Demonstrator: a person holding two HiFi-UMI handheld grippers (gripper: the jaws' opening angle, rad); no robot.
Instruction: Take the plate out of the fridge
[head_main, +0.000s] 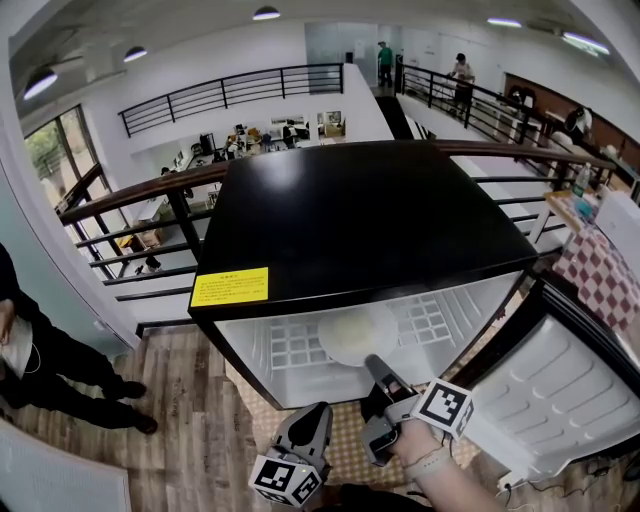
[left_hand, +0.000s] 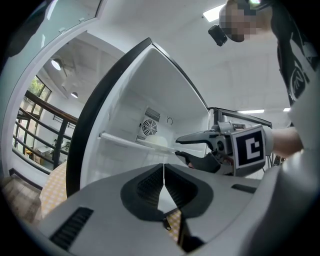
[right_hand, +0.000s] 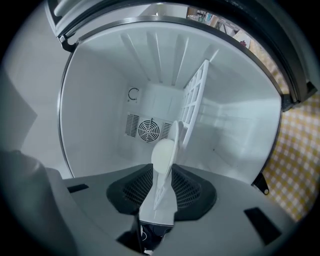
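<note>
head view is showing the fridge (head_main: 360, 220) standing with its door (head_main: 565, 395) open to the right. task status: the door is already open, the plate (head_main: 352, 335) not yet lifted. it is lying flat on the white wire shelf (head_main: 285, 345) inside, the only item showing in there. right gripper (head_main: 376, 368) is reaching in, jaws standing apart above and below the plate's near rim, seemingly not yet pinching it. left gripper (head_main: 318, 412) is hanging outside the fridge, lower down, jaws pressed together, holding nothing. remaining, by judgement: closing on the rim, lifting clear of the shelf, drawing the plate out.
</note>
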